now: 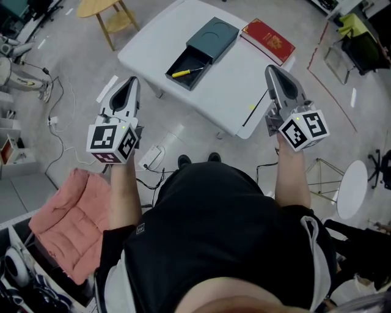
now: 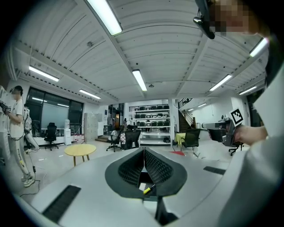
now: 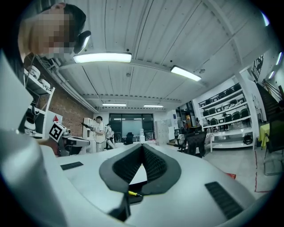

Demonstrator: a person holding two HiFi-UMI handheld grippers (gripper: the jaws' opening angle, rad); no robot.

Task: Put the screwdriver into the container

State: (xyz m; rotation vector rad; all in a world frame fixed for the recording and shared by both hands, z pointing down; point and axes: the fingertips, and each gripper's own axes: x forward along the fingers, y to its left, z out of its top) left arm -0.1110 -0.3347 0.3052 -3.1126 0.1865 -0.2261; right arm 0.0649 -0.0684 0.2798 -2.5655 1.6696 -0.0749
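Two grippers are held up short of the table [image 1: 232,92], and neither touches anything. The left hand-held gripper [image 1: 131,81] has its jaws brought together at the tips. Its own view shows the ribbed inner faces meeting in a thin line with nothing between them. The right hand-held gripper [image 1: 271,69] is the same, closed tip to tip and empty.

The screwdriver [image 1: 186,72], with a yellow handle and a dark shaft, lies flat in the open tray of the container [image 1: 194,60]. It is ahead of the left hand-held gripper and off to its right. From the right hand-held gripper it is ahead and off to the left. It is well apart from both. The teal cover [image 1: 214,36] sits over the far end of the tray, farther from both grippers than the screwdriver. In each gripper view the yellow handle shows small through the opening below the closed tips.

A red book [image 1: 269,40] lies on the table ahead of the right hand-held gripper, beyond the container's right side. A wooden stool [image 1: 107,12] stands far ahead of the left hand-held gripper. A pink cushion [image 1: 64,220] lies behind that gripper, to its left.
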